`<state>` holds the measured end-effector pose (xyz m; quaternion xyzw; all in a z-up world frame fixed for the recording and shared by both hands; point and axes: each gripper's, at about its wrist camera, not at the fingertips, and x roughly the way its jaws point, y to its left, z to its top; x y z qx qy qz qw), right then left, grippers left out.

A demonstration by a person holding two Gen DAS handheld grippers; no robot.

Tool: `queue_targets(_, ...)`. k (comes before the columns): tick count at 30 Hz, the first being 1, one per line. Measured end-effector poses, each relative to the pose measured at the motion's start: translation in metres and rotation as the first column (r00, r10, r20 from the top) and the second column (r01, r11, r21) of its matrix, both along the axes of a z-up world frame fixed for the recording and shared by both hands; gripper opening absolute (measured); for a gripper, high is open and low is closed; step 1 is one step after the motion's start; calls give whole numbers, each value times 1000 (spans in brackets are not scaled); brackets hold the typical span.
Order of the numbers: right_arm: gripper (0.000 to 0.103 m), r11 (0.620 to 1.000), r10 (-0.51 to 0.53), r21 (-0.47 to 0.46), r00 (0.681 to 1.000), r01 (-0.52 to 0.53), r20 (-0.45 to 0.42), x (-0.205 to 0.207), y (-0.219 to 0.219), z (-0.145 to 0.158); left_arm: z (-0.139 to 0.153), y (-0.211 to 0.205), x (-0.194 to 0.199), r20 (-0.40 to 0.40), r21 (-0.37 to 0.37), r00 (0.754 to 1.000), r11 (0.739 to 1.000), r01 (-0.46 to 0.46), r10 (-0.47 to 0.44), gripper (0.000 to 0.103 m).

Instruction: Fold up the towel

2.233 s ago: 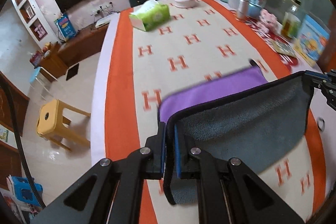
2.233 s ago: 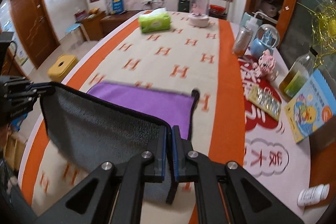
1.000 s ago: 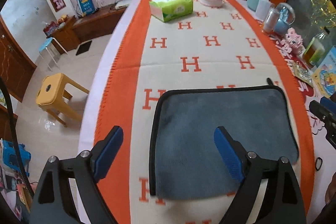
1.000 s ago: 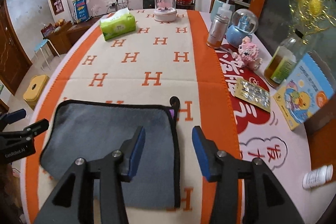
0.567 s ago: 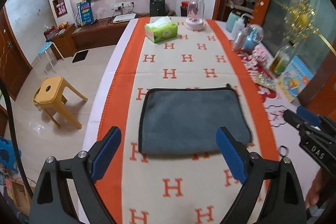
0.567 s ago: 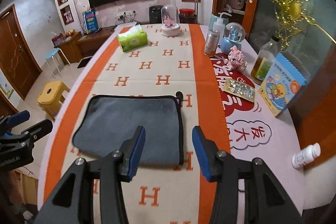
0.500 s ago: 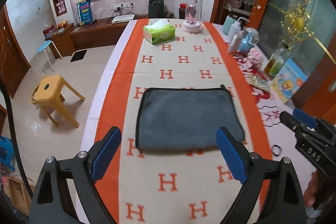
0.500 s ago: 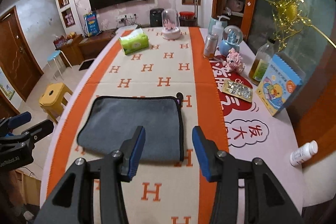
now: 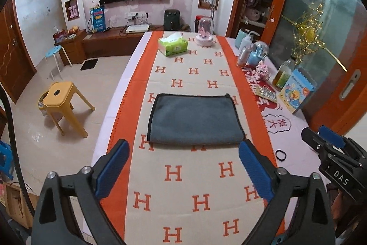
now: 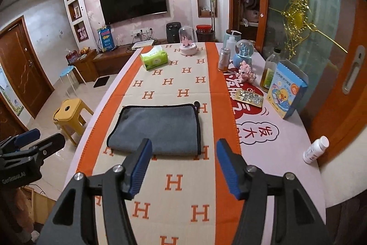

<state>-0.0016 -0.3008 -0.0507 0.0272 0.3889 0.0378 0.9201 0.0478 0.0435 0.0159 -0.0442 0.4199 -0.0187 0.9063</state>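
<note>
left gripper (image 9: 183,167) & right gripper (image 10: 183,167) are hovering nearest, jaws wide apart, holding nothing. beyond, grey towel (image 9: 195,122) is lying folded flat on the h-print table runner (image 9: 183,176). prob soft, light, floppy; am judging corners/edge best to pinch.

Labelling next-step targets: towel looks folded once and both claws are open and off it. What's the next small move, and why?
Probably bring the right claw down to the towel's right short edge for a second fold. The towel lies flat, grey side up, on the table runner, and both the right and left claw are open, holding nothing.
</note>
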Motion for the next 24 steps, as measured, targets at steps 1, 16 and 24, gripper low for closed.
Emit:
queue_targets(1, 59, 1000, -3, 3, 1000, 3, 2, -3, -1, 2, 5, -1, -6, 13, 2, 1000, 1000, -3, 3, 99)
queue_targets(16, 59, 999, -30, 36, 999, 30, -19, -56, -4, 8, 23, -24, -55, 49, 67, 999, 998, 6, -9, 102)
queue_targets(24, 59, 999, -52, 16, 998, 52, -30, -63, -3, 4, 21, -27, -60, 30, 81, 999, 997, -13, 10, 102)
